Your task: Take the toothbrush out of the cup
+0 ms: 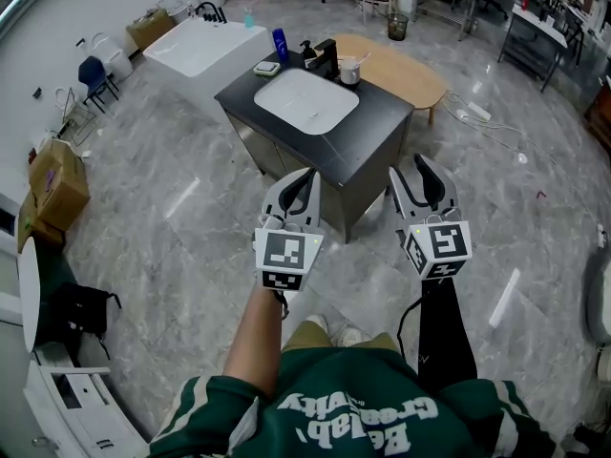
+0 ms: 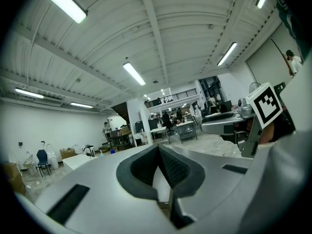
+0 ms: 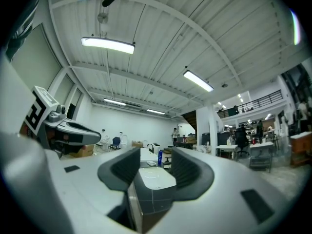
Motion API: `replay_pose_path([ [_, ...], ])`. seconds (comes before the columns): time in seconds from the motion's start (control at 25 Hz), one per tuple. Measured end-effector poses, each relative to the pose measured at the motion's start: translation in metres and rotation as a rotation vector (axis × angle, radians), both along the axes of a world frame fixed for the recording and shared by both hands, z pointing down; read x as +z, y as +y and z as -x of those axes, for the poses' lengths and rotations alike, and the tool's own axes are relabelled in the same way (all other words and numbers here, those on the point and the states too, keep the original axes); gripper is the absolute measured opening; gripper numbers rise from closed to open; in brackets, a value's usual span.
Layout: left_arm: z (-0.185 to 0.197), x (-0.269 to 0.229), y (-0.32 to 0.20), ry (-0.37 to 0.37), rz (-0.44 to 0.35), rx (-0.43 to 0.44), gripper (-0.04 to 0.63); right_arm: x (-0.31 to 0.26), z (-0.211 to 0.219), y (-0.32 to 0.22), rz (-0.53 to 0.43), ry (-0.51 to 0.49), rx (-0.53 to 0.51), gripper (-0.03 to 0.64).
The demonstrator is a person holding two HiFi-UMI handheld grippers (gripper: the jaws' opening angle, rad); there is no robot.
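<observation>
A white cup point(image 1: 349, 72) with a thin toothbrush point(image 1: 360, 59) leaning out of it stands at the back right corner of a dark vanity point(image 1: 372, 141), beside the white basin point(image 1: 305, 99). Both grippers are held level, well short of the vanity's near corner, pointing at it. My left gripper point(image 1: 300, 191) has its pads together with nothing between them, as the left gripper view point(image 2: 157, 148) also shows. My right gripper point(image 1: 420, 181) is open and empty; through its gap point(image 3: 155, 156) I see the basin point(image 3: 156, 177). The cup is too small to make out there.
On the vanity stand a blue bottle point(image 1: 280, 43), a black tap point(image 1: 326, 58) and a soap dish point(image 1: 266, 68). A wooden oval table point(image 1: 406, 72) is behind it and a white tub point(image 1: 200, 46) to the far left. Cardboard boxes point(image 1: 55, 184) sit at left on the marble floor.
</observation>
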State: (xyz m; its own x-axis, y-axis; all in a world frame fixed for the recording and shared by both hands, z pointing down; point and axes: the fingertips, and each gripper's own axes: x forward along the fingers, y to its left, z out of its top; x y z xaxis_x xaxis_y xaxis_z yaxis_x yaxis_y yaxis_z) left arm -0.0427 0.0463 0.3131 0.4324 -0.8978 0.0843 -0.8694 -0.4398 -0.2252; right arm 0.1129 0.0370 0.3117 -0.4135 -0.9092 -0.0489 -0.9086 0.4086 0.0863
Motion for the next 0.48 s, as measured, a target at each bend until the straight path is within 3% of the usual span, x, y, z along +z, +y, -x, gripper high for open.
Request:
replay_pose_path([
  [0.48, 0.001, 0.013, -0.086, 0.004, -0.024, 0.022, -0.005, 0.021, 0.001, -0.082, 0.000, -0.007, 0.013, 0.227],
])
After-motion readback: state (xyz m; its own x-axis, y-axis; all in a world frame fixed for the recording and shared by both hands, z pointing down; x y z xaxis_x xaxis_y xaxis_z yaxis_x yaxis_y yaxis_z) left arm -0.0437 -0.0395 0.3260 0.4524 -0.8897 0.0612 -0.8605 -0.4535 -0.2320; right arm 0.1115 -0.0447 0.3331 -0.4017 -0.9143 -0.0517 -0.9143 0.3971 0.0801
